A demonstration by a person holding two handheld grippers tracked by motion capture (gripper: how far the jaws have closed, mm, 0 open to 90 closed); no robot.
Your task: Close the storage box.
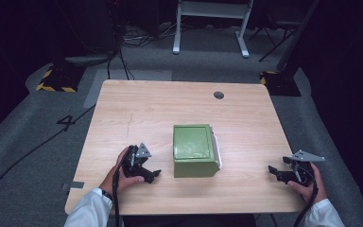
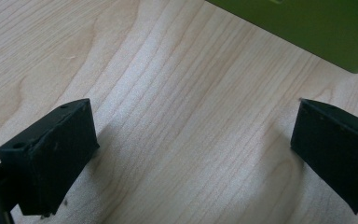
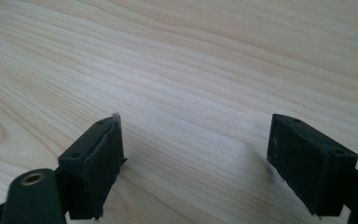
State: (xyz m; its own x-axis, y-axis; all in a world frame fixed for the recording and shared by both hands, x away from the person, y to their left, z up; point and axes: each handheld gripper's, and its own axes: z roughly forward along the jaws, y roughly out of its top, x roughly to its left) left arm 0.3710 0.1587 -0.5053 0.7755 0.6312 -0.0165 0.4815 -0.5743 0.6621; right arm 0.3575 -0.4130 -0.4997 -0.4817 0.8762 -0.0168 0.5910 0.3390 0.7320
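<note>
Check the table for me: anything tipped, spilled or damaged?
Nothing stands out. The green box sits flat mid-table, lid shut, nothing spilled. The left gripper and right gripper are both open and clear of it.

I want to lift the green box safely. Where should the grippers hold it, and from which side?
Probably grip the green box by its two flat upright side walls, the left gripper coming from its left and the right gripper from its right. Its front slopes, and the lid looks too wide for one pair of jaws.
</note>
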